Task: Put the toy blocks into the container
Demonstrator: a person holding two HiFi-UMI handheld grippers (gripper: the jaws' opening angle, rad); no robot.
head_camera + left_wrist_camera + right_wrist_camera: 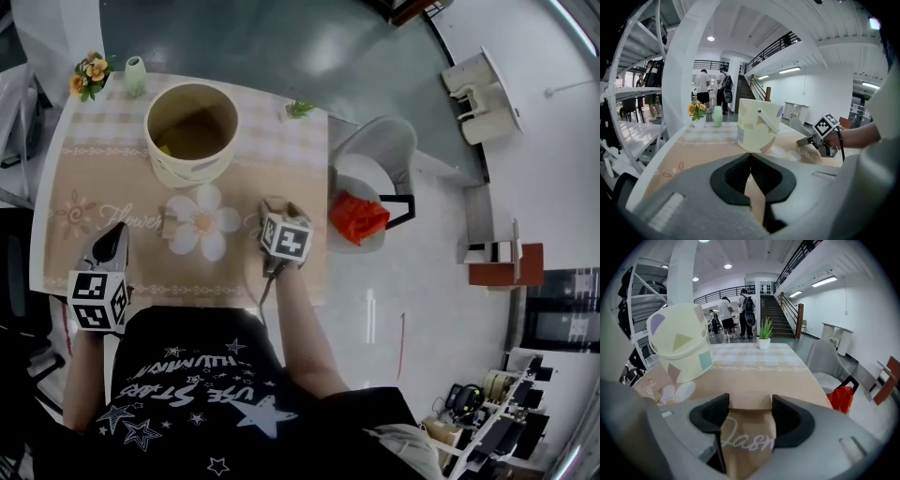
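Two grippers work over a table [94,187] laid with a flower-print cloth. The right gripper [750,405] has its jaws wide and closed on the sides of a tan block [740,401], which sits at their tips, low over the cloth. The left gripper [750,157] rests near the table's 7 o'clock corner, its jaws together with nothing between them. A second block [171,223] lies on a white flower print at 9 o'clock from the right gripper. The round, cream container [187,169] stands open at 11 o'clock from that gripper, well apart from it. Something yellow lies inside the container. A red bag [358,217] sits on a chair [384,150] at 3 o'clock.
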